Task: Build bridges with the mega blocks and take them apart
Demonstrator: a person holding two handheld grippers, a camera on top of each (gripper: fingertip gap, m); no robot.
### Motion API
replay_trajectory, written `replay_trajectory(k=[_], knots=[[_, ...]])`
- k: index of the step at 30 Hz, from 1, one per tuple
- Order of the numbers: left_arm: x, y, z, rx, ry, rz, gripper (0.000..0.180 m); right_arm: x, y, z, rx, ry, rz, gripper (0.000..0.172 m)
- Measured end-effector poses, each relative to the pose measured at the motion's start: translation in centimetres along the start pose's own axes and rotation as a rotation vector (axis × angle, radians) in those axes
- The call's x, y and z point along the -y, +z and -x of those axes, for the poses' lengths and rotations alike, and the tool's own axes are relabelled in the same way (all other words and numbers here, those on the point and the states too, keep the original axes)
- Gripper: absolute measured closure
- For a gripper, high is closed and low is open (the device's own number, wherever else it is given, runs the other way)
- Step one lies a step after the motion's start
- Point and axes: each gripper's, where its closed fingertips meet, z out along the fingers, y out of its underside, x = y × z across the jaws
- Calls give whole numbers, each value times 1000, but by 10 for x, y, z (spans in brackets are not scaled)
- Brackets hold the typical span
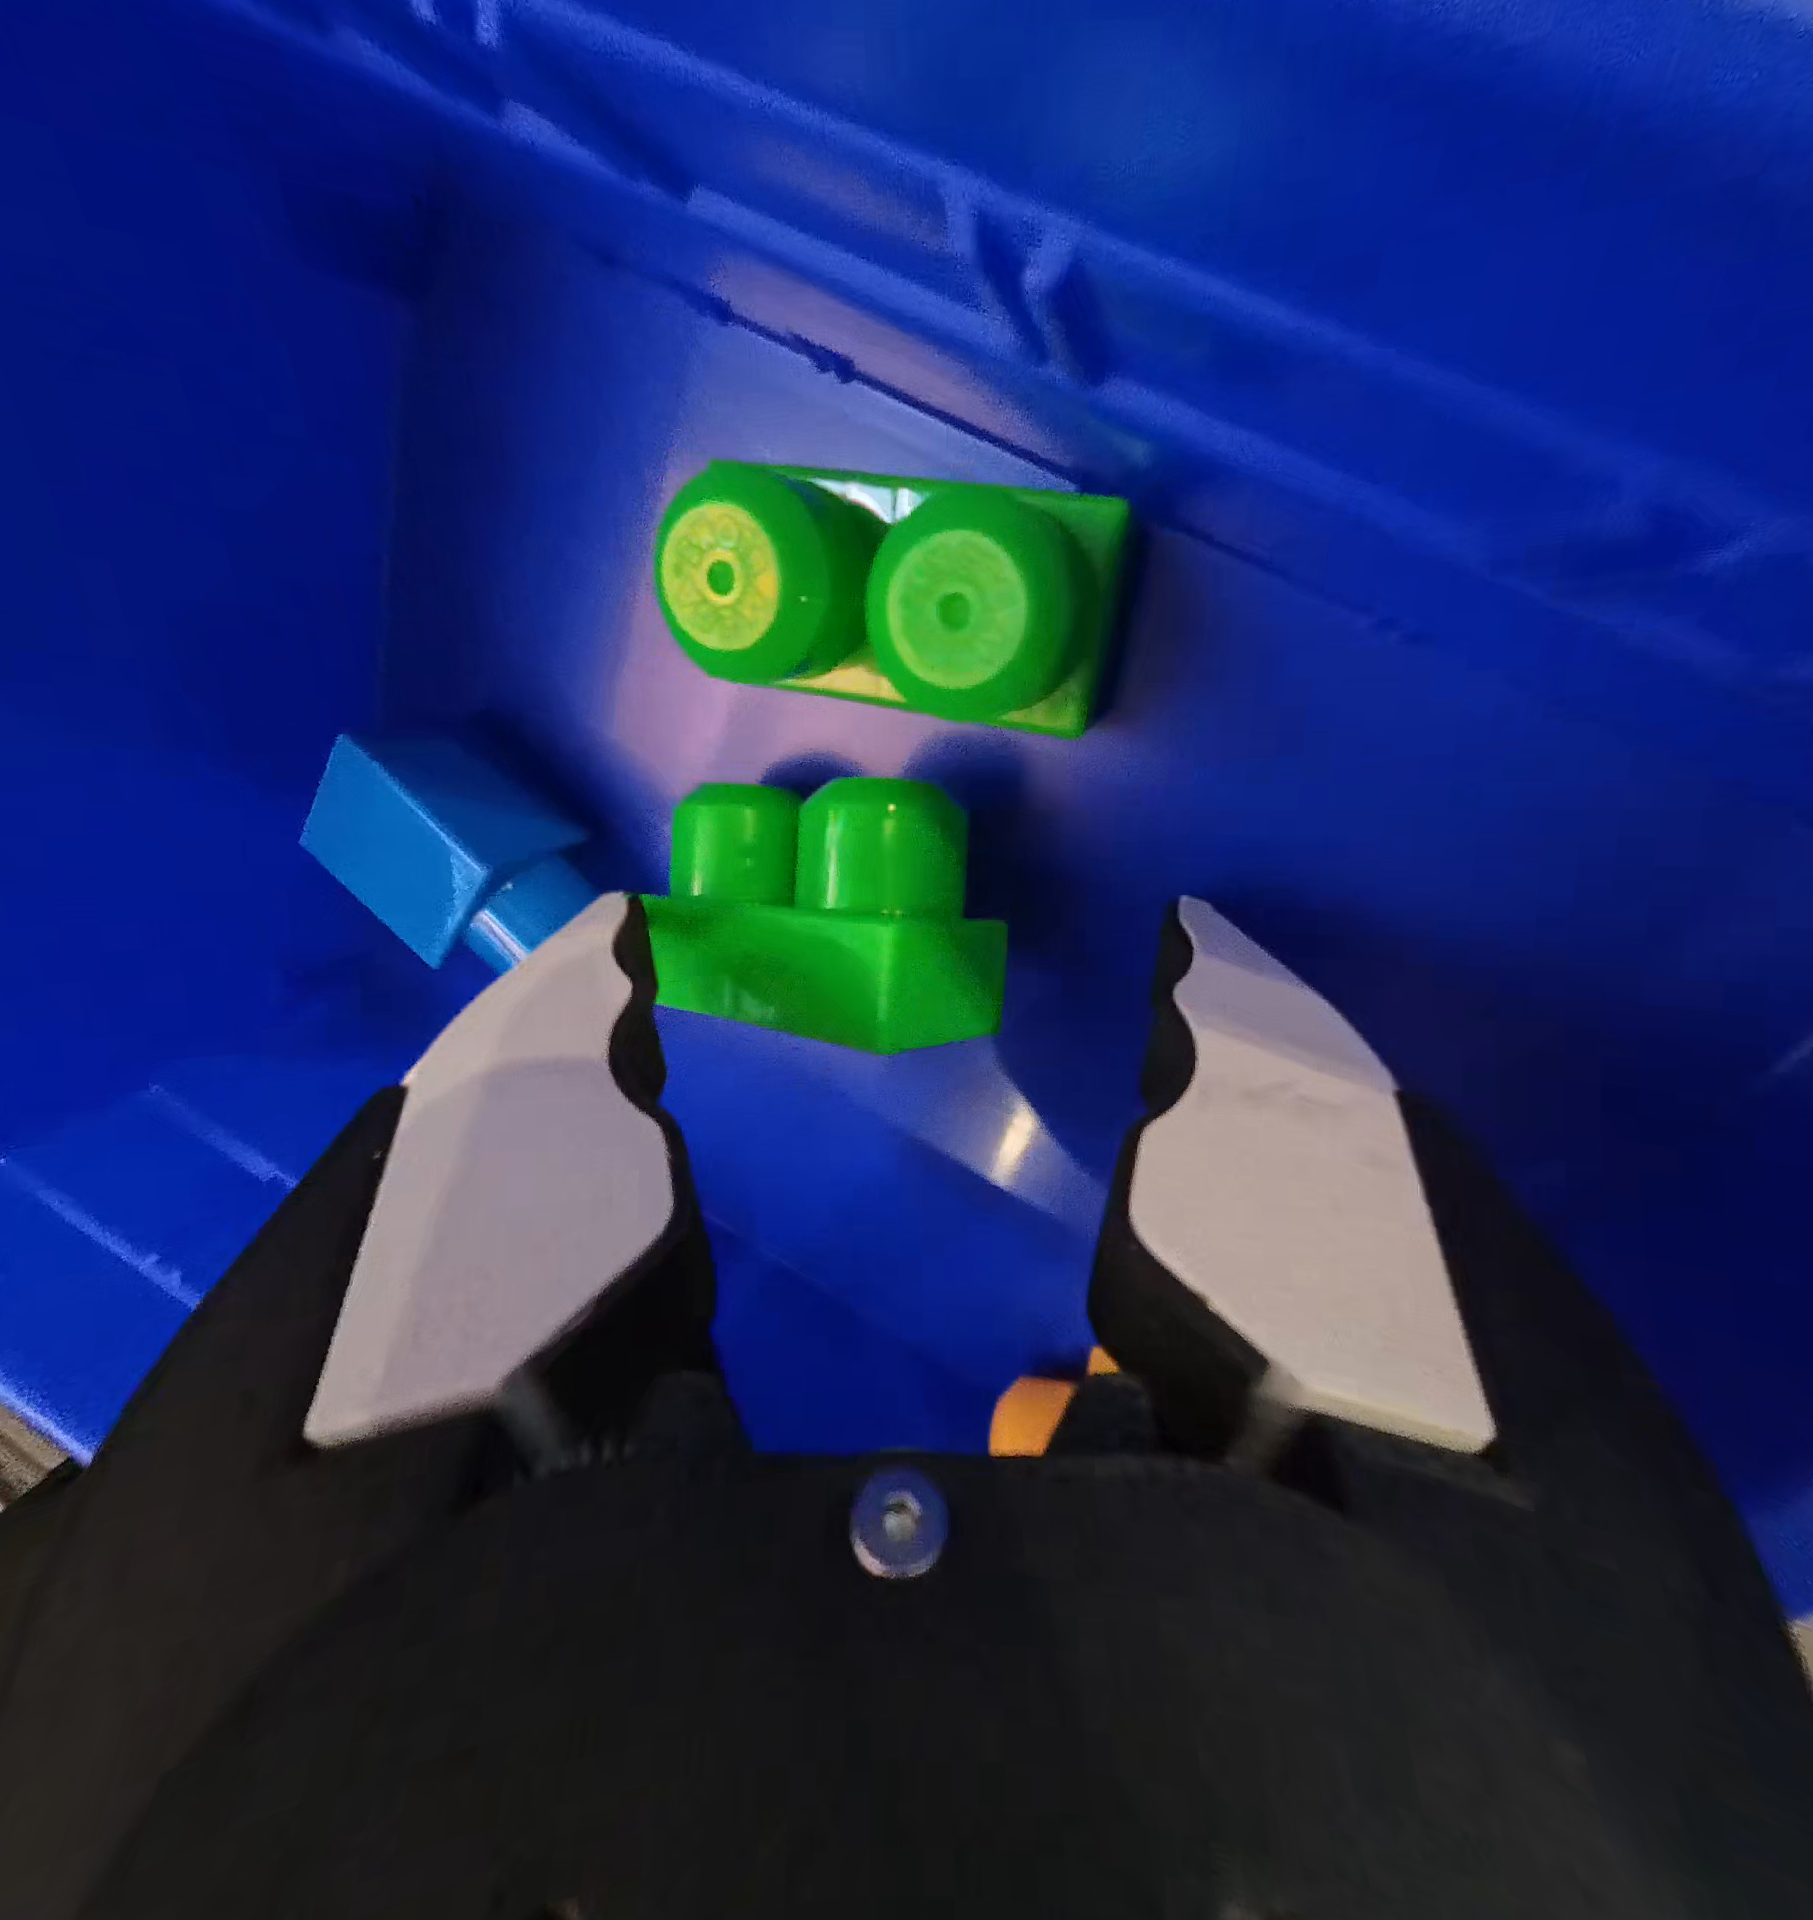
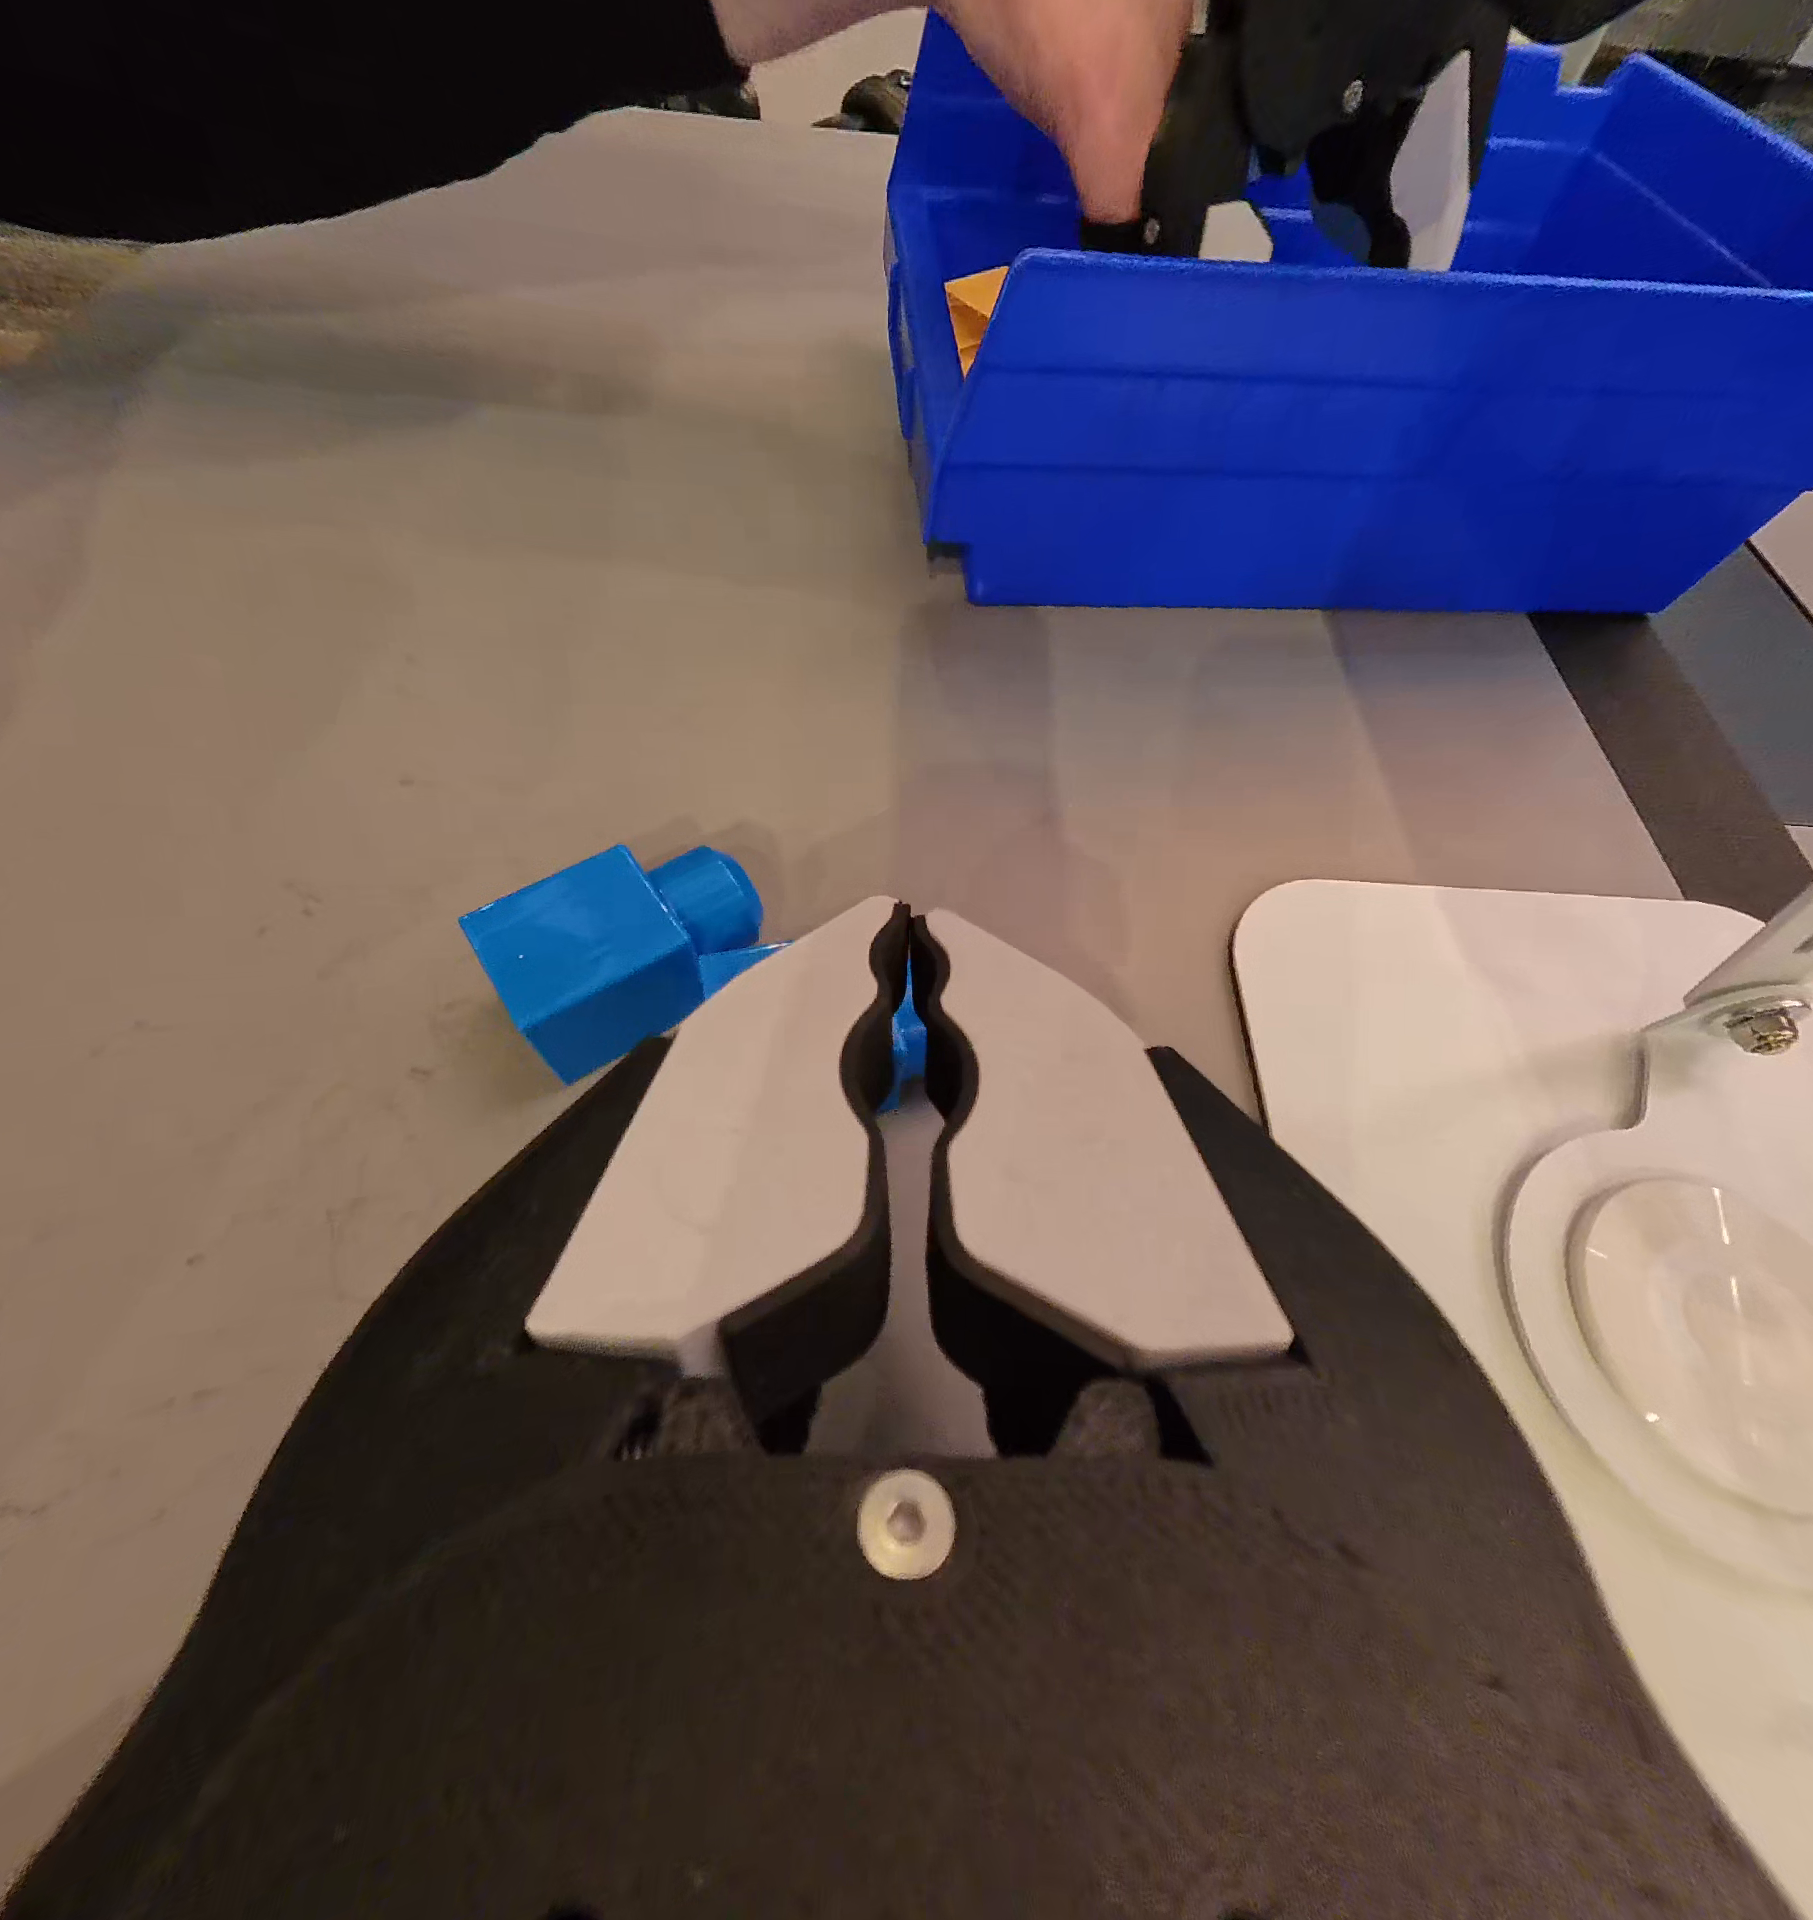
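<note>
In the left wrist view my left gripper is inside the blue bin, jaws wide open. A green two-stud block lies between the fingers. It sits against the left fingertip, with a clear gap to the right one. A second green block lies beyond it, studs toward me, and a blue block lies to the left. In the right wrist view my right gripper is shut, tips together, low over the table. A blue block lies on its side just left of the fingers and partly under them.
The blue bin stands at the back right of the table, with an orange block inside it. A hand holds the left gripper in the bin. A white board with a clear dome mount lies on the right. Spacing between my two grippers at the tips: around 30 cm.
</note>
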Motion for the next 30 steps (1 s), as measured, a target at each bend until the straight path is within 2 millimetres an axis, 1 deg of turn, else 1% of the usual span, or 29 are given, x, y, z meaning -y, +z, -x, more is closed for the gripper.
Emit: replay_trajectory(k=[1,3,5,9,10,12,18,22,24,26,28,30], knots=[[-1,1,2,-11,-9,10,91,0,0,0,4,1,1,172],[-2,4,1,-54,-36,23,100,0,0,1,2,-6,1,172],[-1,5,5,-47,-42,19,100,-1,1,2,6,-13,7,172],[1,6,6,-60,-33,16,105,-1,2,4,13,-18,8,172],[0,6,8,-46,-35,21,109,-2,2,3,12,-19,10,172],[0,7,10,-23,-19,27,123,-4,3,4,16,-17,17,172],[0,7,9,-25,6,41,126,-7,5,5,27,-22,29,172],[-3,4,10,15,7,43,129,-6,3,4,20,-23,18,172],[-2,-3,10,32,-15,16,130,-5,3,3,19,-19,12,172],[-2,-17,10,59,-40,-14,130,-4,2,3,14,-21,5,172],[-4,-39,6,84,-47,-39,130,-3,1,2,8,-24,-1,172],[-6,-68,-3,120,-68,-71,130,-2,0,3,10,-22,-10,172]])
